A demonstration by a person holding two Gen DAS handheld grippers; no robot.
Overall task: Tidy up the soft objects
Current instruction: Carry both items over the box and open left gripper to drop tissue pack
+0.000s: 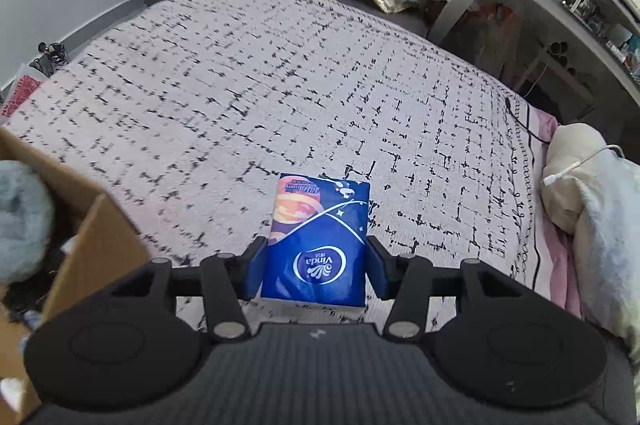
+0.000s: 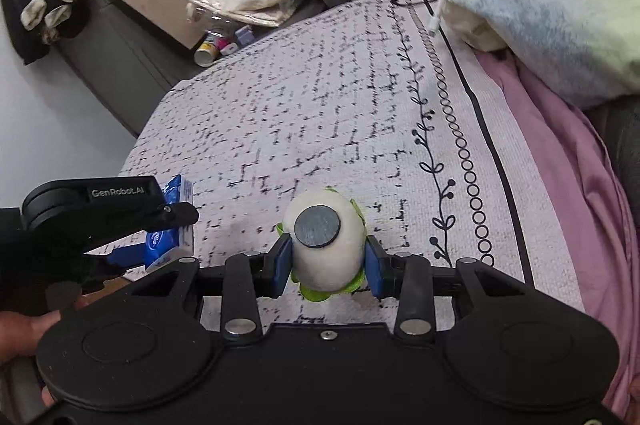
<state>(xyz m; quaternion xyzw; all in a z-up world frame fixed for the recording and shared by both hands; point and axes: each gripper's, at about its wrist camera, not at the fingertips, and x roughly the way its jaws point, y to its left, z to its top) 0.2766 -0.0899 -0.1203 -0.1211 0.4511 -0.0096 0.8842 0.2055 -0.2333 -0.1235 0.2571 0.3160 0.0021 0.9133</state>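
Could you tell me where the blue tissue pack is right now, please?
The blue tissue pack is clamped in the left tongs above the patterned bedspread, with the cardboard box to its left in the left wrist view.

My tissue pack (image 1: pixel 318 245) is deep blue w/ orange-pink art & a white logo. Plush toy (image 2: pixel 326 245): white, dark grey disc, lime-green trim. Bedspread (image 1: pixel 280 85) is white w/ a broken black grid; pink sheet (image 2: pixel 560 153); brown cardboard box (image 1: pixel 96 245).
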